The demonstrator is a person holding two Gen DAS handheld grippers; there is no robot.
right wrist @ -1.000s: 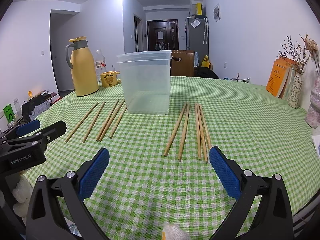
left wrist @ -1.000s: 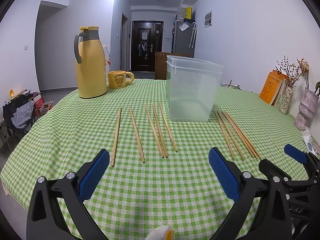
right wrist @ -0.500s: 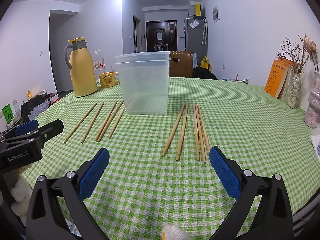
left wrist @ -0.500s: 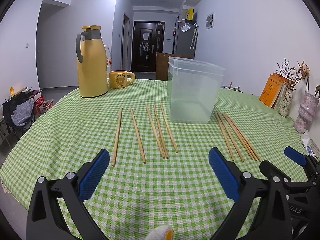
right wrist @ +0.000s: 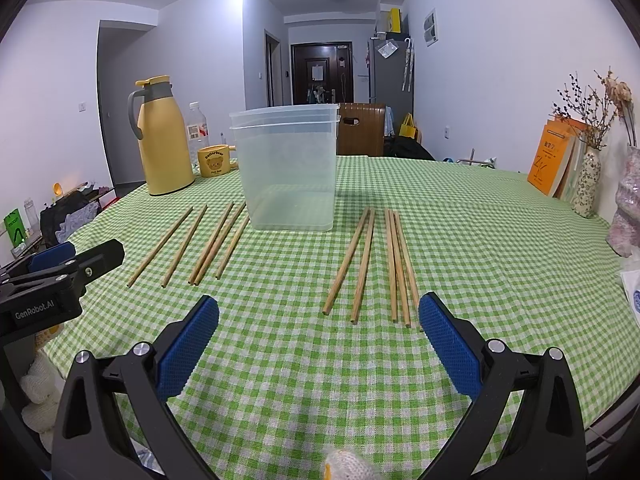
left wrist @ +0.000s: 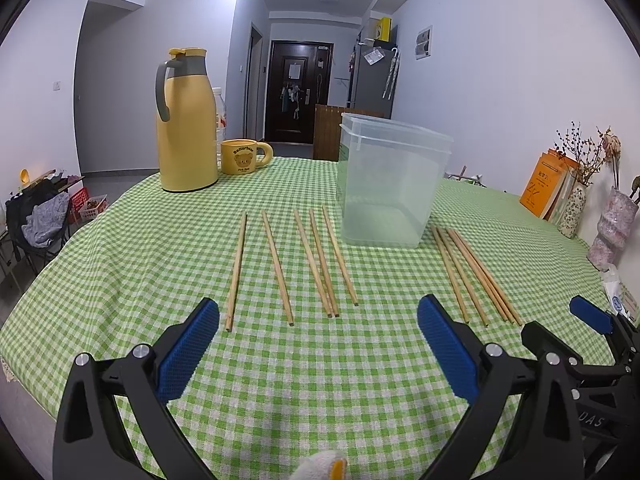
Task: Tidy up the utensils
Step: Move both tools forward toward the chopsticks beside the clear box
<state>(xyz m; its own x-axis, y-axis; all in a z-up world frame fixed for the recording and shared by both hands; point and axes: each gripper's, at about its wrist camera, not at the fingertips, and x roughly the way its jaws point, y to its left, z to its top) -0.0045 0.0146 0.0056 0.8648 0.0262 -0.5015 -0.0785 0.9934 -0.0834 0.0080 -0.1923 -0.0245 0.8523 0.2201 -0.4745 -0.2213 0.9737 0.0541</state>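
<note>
Ten chopsticks (left wrist: pixel 312 260) lay untouched either side of the clear plastic container (left wrist: pixel 390 184); both the left gripper (left wrist: pixel 318 344) and right gripper (right wrist: pixel 319 340), fingers spread and empty, had merely edged nearer, so sorting hadn't begun.

I see ten bare wooden chopsticks lying flat on the green checked cloth, all pointing roughly away from me. Five chopsticks (left wrist: pixel 304 264) lie left of the clear plastic container (left wrist: pixel 390 184), five more chopsticks (right wrist: pixel 380 264) to its right. The container stands upright and empty between them.
</note>
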